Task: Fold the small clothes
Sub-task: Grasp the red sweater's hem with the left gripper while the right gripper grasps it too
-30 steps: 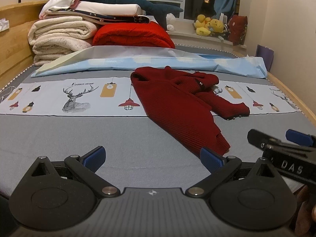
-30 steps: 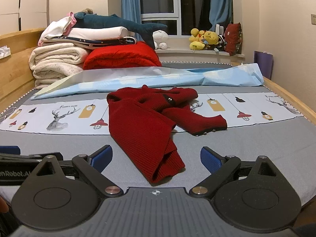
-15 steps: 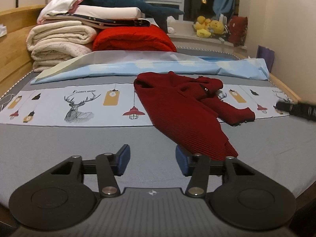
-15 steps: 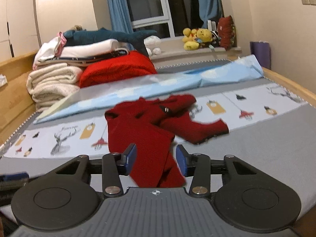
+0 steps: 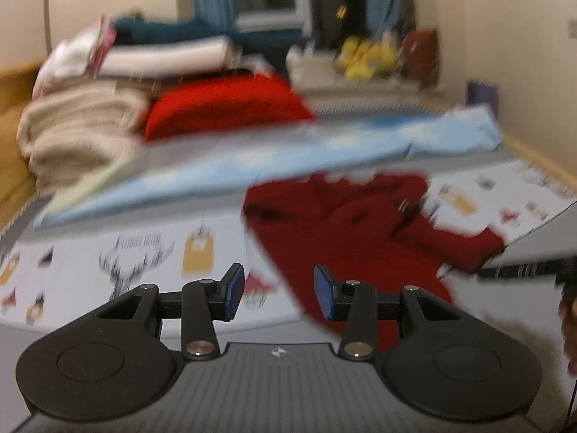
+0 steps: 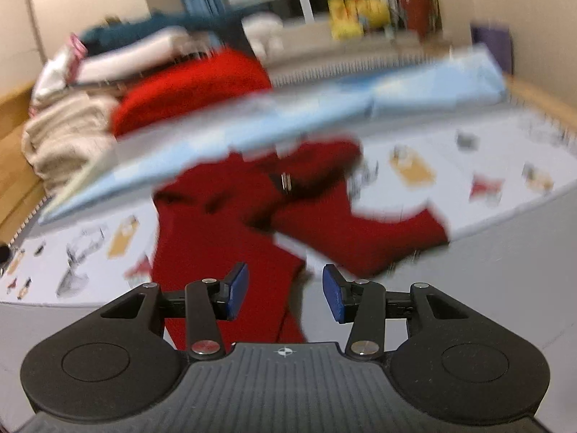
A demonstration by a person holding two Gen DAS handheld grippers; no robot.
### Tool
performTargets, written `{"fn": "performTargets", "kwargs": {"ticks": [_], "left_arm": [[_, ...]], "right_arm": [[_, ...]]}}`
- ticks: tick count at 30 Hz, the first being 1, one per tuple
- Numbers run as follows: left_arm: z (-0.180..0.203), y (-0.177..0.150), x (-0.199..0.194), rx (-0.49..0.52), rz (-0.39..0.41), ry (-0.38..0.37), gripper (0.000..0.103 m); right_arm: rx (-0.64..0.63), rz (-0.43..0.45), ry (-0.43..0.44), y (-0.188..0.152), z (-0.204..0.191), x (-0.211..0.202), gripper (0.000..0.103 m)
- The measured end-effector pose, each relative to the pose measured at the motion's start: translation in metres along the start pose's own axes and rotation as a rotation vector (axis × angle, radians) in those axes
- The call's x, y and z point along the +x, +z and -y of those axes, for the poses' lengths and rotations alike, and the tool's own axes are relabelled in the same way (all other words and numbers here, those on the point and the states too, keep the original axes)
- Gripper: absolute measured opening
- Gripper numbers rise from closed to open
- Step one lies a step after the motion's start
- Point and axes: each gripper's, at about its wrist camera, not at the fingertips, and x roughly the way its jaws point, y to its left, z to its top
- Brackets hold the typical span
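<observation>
A small dark red knit sweater (image 5: pixel 346 238) lies crumpled on the bed, one sleeve stretched out to the right; it also shows in the right wrist view (image 6: pixel 230 223). My left gripper (image 5: pixel 278 292) hovers above the sweater's near left edge, jaws partly open and empty. My right gripper (image 6: pixel 285 294) hovers over the sweater's lower body, jaws partly open and empty. Part of the right gripper's body (image 5: pixel 530 252) shows at the right edge of the left wrist view. Both views are motion blurred.
A printed white and grey sheet (image 5: pixel 144 252) covers the bed. A light blue folded cover (image 5: pixel 288 155) lies behind the sweater. Stacked blankets (image 5: pixel 79 126) and a red quilt (image 5: pixel 223 108) sit at the back left. Plush toys (image 5: pixel 364 57) line the windowsill. A wooden bed rail (image 6: pixel 541 97) runs along the right.
Both grippers moved forward over the bed toward the sweater. Their jaws narrowed from wide open a second ago, then widened slightly. The views became blurred.
</observation>
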Motion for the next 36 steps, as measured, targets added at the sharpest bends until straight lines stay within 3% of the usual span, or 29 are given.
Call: {"fn": "performTargets", "kwargs": {"ticks": [2,4,7,12,14,16,17,20,22,24,26,28,30,33,36], "left_arm": [[-0.014,0.005,0.012,-0.064,-0.045,0.016,0.047],[-0.029,0.012,0.015,-0.103,-0.024,0.023,0.048],[-0.048,0.015,0.021,-0.121,-0.027,0.049,0.048],[-0.072,0.009,0.014,-0.142,-0.040,0.036,0.048],[-0.083,0.005,0.008,-0.142,-0.032,0.046,0.048],[-0.094,0.001,0.003,-0.167,-0.033,0.053,0.048],[-0.101,0.000,0.002,-0.185,-0.034,0.052,0.048],[-0.114,-0.002,-0.002,-0.222,-0.040,0.051,0.048],[-0.119,-0.004,-0.004,-0.243,-0.049,0.036,0.048],[-0.121,-0.006,-0.003,-0.268,-0.065,0.014,0.048],[-0.120,-0.008,0.001,-0.293,-0.094,-0.017,0.048],[-0.117,-0.011,0.009,-0.312,-0.135,-0.047,0.049],[-0.114,-0.015,0.019,-0.334,-0.178,-0.082,0.052],[-0.105,-0.027,0.039,-0.344,-0.247,-0.129,0.061],[-0.093,-0.044,0.067,-0.337,-0.338,-0.128,0.061]], "right_arm": [[0.062,-0.022,0.027,0.004,0.000,0.021,0.051],[0.064,-0.040,0.011,0.006,-0.006,0.045,0.064],[0.108,-0.089,-0.015,0.009,-0.013,0.080,0.065],[0.244,-0.153,0.035,0.005,-0.005,0.113,0.063],[0.203,-0.115,0.022,0.004,-0.017,0.111,0.053],[0.094,-0.041,-0.016,0.005,-0.036,0.098,0.011],[0.037,0.001,0.008,0.006,-0.047,0.089,0.011],[-0.204,0.156,0.225,0.000,-0.092,0.044,0.008],[-0.352,0.166,0.439,-0.014,-0.120,0.015,0.008],[-0.461,0.038,0.672,-0.032,-0.140,-0.002,0.008],[-0.624,-0.055,0.759,-0.060,-0.158,-0.014,0.002],[-0.744,-0.201,0.781,-0.087,-0.166,-0.016,0.000],[-0.819,-0.210,0.715,-0.100,-0.161,-0.020,0.001],[-0.672,-0.136,0.649,-0.071,-0.128,-0.023,0.005],[-0.462,-0.052,0.485,-0.030,-0.084,-0.013,0.033]]}}
